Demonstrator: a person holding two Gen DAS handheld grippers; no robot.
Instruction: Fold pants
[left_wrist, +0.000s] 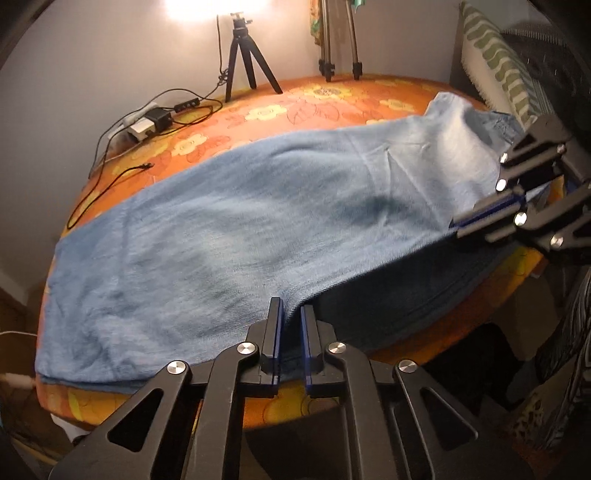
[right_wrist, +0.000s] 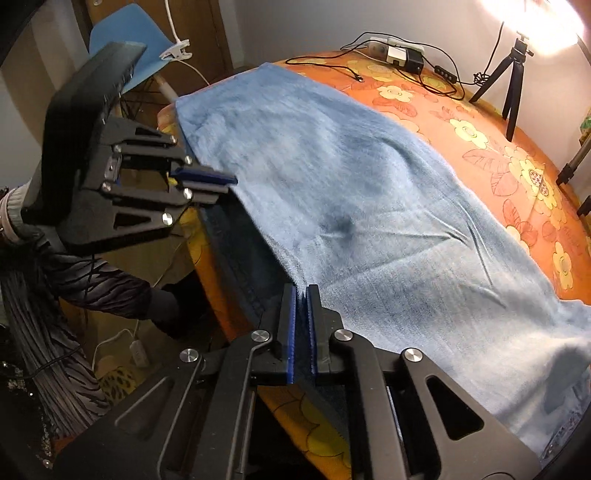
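Note:
Light blue pants (left_wrist: 258, 229) lie lengthwise across the orange flowered bed (left_wrist: 280, 110), one leg laid over the other, with a darker layer hanging off the near edge. My left gripper (left_wrist: 292, 314) is shut on the pants' near edge. My right gripper (left_wrist: 458, 223) shows at the right of the left wrist view, shut on the same edge further along. In the right wrist view the pants (right_wrist: 369, 206) fill the middle, my right gripper (right_wrist: 301, 291) pinches the edge, and the left gripper (right_wrist: 229, 184) grips it at the left.
A small black tripod (left_wrist: 243, 59) and a taller tripod (left_wrist: 340, 40) stand at the bed's far side. A power strip with cables (left_wrist: 147, 122) lies at the far left. A striped pillow (left_wrist: 498, 62) is at the right. A blue chair (right_wrist: 133, 40) stands beyond the bed.

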